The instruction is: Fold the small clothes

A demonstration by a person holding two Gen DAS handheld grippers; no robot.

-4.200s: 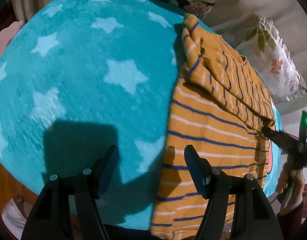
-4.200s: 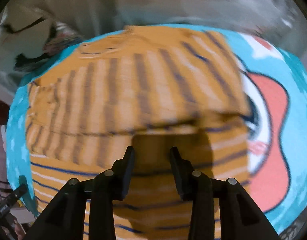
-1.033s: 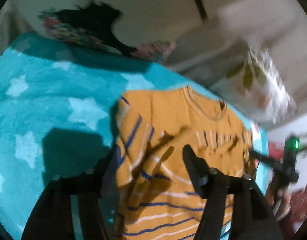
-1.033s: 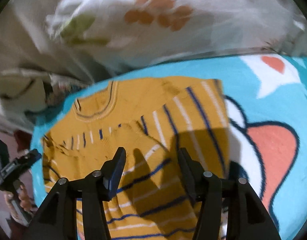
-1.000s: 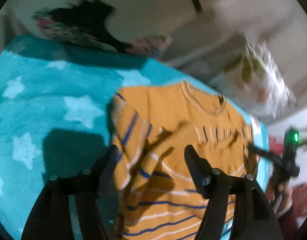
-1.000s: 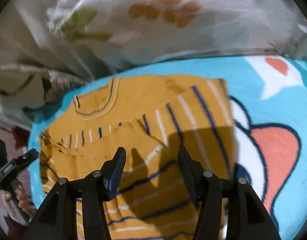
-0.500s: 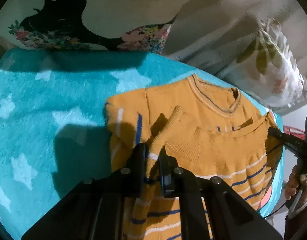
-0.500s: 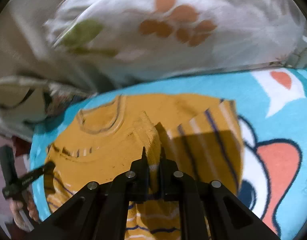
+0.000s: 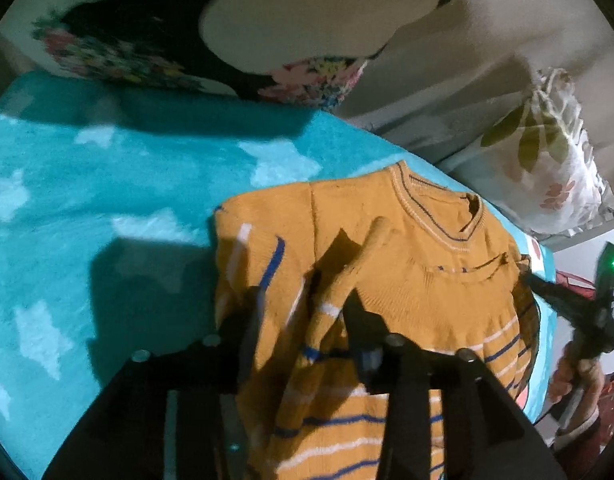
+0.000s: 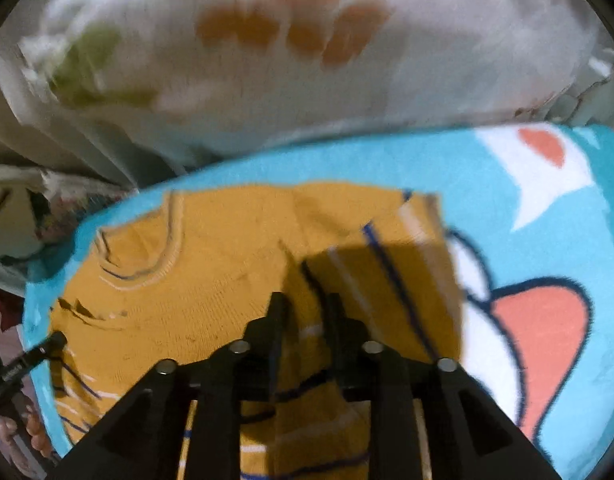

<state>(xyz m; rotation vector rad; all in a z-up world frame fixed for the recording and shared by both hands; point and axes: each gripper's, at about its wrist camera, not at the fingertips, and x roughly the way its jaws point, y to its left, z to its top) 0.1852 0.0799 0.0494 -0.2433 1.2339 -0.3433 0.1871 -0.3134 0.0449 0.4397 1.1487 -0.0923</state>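
Note:
A small orange sweater (image 9: 407, 280) with blue and white stripes lies on a turquoise star blanket (image 9: 107, 184), collar toward the far side. My left gripper (image 9: 303, 300) stands over its left shoulder with its jaws parted, and a ridge of raised fabric sits between them. In the right wrist view the sweater (image 10: 195, 292) fills the middle. My right gripper (image 10: 305, 300) is over its right shoulder, jaws slightly apart around a fold of fabric. The right gripper also shows at the right edge of the left wrist view (image 9: 563, 304).
A white pillow (image 10: 307, 52) with an orange and green leaf print lies just beyond the collar. A floral cushion (image 9: 307, 80) sits at the far edge. The blanket carries a red and white cartoon print (image 10: 539, 320) to the right.
Half a second ago both grippers were pinched shut on the shoulder fabric. Now both pairs of jaws have parted, the left wider, and the raised fabric is sinking onto the sweater.

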